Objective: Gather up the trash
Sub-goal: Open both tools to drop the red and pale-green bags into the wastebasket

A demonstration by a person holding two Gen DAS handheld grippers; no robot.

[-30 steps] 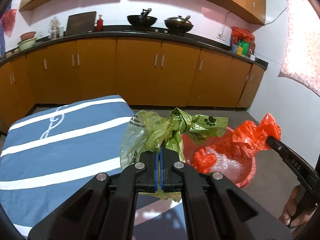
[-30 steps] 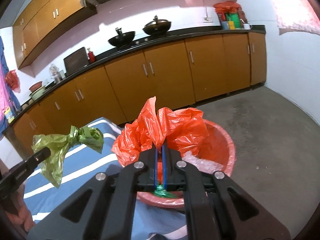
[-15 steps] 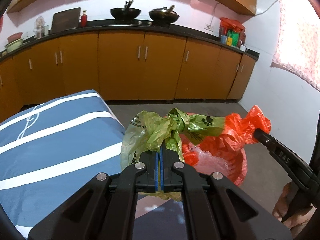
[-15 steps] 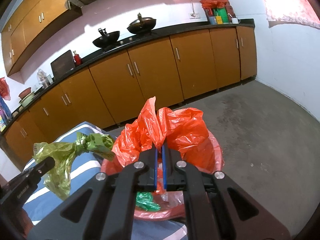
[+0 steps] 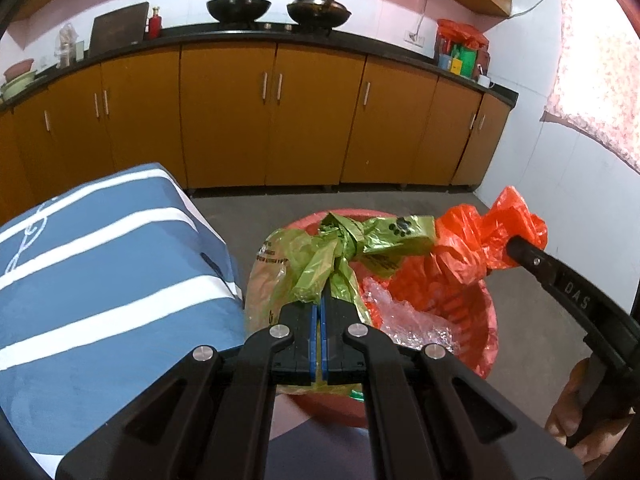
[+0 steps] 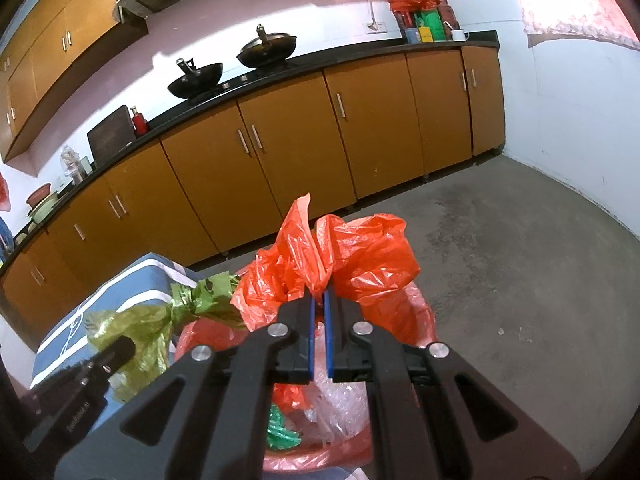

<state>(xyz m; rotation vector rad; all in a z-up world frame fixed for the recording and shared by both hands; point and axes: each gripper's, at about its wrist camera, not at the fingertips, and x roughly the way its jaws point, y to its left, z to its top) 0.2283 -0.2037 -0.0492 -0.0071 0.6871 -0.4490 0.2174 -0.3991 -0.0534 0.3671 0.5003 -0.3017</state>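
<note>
My left gripper is shut on a crumpled green plastic bag and holds it over the left rim of a red tub. My right gripper is shut on an orange plastic bag and holds it above the same tub. The tub holds clear crumpled plastic and a small green scrap. The green bag also shows in the right wrist view, the orange bag in the left wrist view.
A table with a blue, white-striped cloth stands left of the tub. Brown kitchen cabinets run along the back under a black counter with two woks. A grey concrete floor spreads to the right, up to a white wall.
Both grippers have moved right, away from the table, carrying their bags over the tub. The green bag has come from above the cloth to the tub's rim.
</note>
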